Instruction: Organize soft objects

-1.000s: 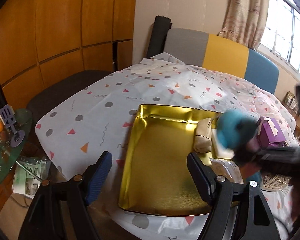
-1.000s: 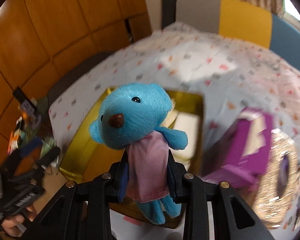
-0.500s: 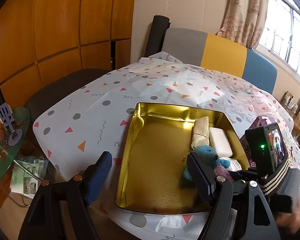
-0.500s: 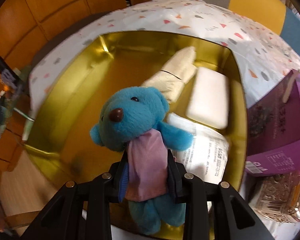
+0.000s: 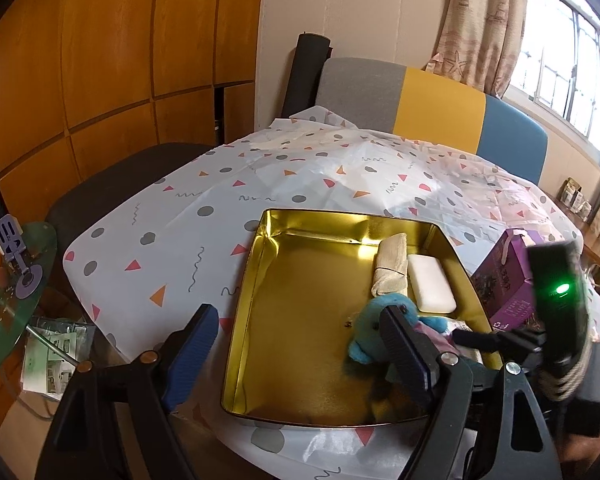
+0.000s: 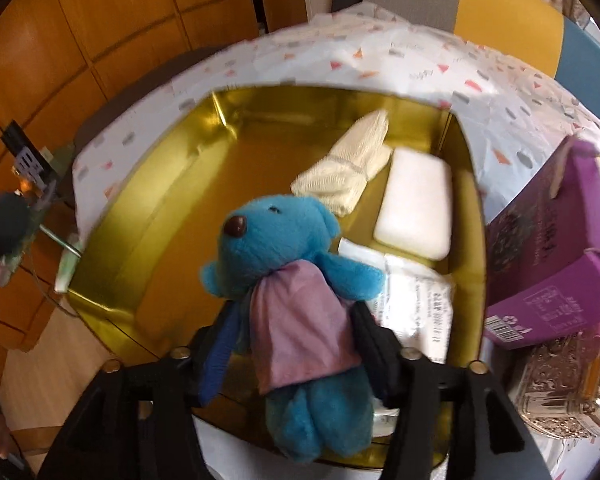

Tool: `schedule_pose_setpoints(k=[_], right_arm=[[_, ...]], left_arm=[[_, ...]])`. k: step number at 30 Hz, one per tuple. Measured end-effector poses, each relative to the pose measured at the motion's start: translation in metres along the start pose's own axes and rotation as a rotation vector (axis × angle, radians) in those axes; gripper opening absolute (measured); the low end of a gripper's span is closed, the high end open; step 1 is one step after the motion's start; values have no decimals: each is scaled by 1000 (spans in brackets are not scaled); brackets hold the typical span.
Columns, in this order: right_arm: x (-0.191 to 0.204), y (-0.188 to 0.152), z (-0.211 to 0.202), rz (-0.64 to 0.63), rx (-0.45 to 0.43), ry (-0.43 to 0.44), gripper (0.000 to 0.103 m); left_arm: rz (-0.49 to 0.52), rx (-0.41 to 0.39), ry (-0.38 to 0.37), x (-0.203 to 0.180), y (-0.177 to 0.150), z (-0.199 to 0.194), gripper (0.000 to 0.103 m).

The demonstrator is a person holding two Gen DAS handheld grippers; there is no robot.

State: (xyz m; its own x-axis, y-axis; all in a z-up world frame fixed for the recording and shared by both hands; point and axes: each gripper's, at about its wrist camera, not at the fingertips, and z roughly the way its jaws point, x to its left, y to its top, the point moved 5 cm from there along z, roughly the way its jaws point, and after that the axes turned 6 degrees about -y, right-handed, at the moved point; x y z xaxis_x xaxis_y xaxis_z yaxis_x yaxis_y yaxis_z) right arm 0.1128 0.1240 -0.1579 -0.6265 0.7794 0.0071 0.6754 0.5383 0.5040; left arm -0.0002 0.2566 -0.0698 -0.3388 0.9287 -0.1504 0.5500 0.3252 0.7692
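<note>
A blue plush bear in a pink dress (image 6: 296,268) lies between my right gripper's (image 6: 296,320) fingers, low in the gold tin tray (image 6: 148,184). The jaws stand wider than the bear's body, a gap on each side. The bear (image 5: 374,320) also shows in the left wrist view, partly behind my left gripper's right finger. In the tray lie a cream rolled sock (image 6: 348,168), a white foam pad (image 6: 416,208) and a white packet (image 6: 416,304). My left gripper (image 5: 300,344) is open and empty over the tray's (image 5: 300,288) near left edge.
A purple box (image 6: 556,256) and a silver patterned tin (image 6: 568,384) stand right of the tray. The table has a dotted white cloth (image 5: 204,232). A grey, yellow and blue sofa (image 5: 428,104) is behind. A glass side table (image 5: 12,288) is at the far left.
My right gripper carried the bear from above the table down into the tray beside the packet. Its jaws have spread apart from the bear's body. My left gripper stayed still.
</note>
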Motion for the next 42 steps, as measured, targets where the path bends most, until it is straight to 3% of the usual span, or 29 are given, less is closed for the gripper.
schedule_pose_setpoints(k=[2,16,26,34,42], right_arm=[[-3,2,-8,10,-30,-13,70],[-59,1,-90,84,-209,-91,70],[-130,-7,-140,160,-297,-208,70],[-247,-33,-171,347,-314,-366,70],[-402,-112,-176,756,-281,-555,70]], left_arm=[[6,-2,-4,-3,0,-1,83],[50,4,-30,-25,1,-4,83],[94,9,-58,-43,-1,-7,83],[128,7,-71,-57,0,-9,84],[220,-22,-164,-100,11,-19,83]])
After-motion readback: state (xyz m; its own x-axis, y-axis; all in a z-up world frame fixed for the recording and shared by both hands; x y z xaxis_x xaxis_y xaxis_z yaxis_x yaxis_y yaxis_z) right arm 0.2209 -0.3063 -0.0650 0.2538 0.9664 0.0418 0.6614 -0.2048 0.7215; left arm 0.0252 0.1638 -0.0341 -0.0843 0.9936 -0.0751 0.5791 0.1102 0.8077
